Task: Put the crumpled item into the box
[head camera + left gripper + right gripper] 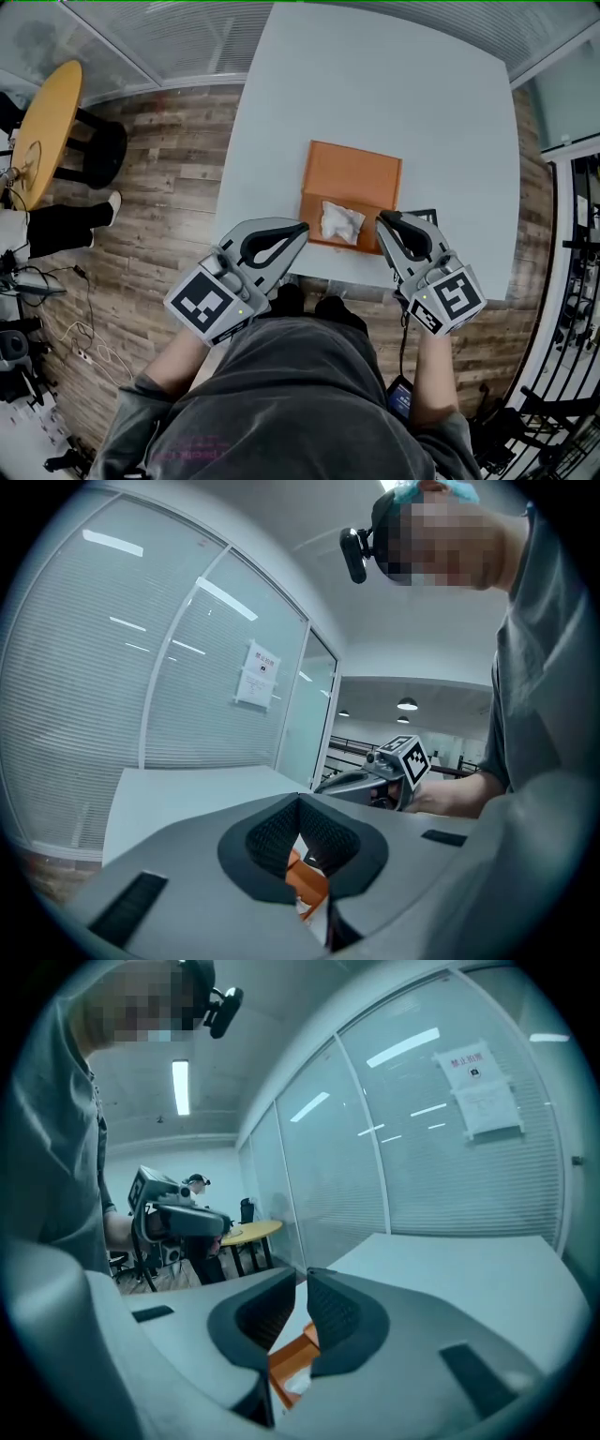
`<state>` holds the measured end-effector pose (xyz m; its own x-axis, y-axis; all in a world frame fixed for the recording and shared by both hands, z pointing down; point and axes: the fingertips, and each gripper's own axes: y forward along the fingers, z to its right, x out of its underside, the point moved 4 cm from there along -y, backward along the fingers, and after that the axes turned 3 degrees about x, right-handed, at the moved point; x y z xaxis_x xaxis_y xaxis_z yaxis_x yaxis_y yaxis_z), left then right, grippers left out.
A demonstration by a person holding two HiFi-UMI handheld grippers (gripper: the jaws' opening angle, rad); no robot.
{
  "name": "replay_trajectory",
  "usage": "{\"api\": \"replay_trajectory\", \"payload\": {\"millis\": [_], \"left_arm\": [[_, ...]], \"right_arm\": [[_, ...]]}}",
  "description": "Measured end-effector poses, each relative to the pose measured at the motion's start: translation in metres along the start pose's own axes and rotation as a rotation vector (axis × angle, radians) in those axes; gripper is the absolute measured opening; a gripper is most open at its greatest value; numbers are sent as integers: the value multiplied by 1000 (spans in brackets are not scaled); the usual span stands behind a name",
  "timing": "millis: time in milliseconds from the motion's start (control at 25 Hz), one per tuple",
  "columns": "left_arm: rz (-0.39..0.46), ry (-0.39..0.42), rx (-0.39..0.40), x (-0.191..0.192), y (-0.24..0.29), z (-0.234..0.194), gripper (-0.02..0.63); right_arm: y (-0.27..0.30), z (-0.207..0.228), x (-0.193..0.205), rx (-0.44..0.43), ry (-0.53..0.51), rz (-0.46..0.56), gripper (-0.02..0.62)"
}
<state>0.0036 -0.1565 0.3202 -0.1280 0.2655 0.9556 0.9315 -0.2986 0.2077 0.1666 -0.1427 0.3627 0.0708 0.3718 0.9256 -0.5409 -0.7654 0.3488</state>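
Crumpled item: we see the white wad [340, 221] lying inside the orange box [352, 169], in the part nearest the person, close against the near wall.
Box: it sits on the pale table [394, 94] near the table's front edge.
Left gripper [301, 228]: its tips meet and it carries nothing; only a slice of orange box shows through the hollow behind the pads.
Right gripper [383, 218]: jaws nearly together – a thin slit remains between the pads – and nothing is in it.
Direction from the tools: in the head view the wad lies between the two gripper tips and a little ahead of them; both gripper views look over it, with box and wad low between the jaws.
Long axis: we can make out none; the wad reads as a rounded lump.
Nearer hand: neither is plainly closer.
Our judgement: the item looks placed, so no further reach seems called for.
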Motion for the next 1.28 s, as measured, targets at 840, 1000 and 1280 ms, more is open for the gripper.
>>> {"api": "replay_trajectory", "payload": {"millis": [840,1000,1280], "left_arm": [[63,45,-12,-36,-5,-1,11],[51,33,-26,-35,-4,-7,11],[53,55,-30,-34,-1,0,11]], "right_arm": [[-51,-8,-79,-20,61,282,5],[-44,-9,-77,-39,64,259,3],[-44,-12,-70,-63,58,237,2]]}}
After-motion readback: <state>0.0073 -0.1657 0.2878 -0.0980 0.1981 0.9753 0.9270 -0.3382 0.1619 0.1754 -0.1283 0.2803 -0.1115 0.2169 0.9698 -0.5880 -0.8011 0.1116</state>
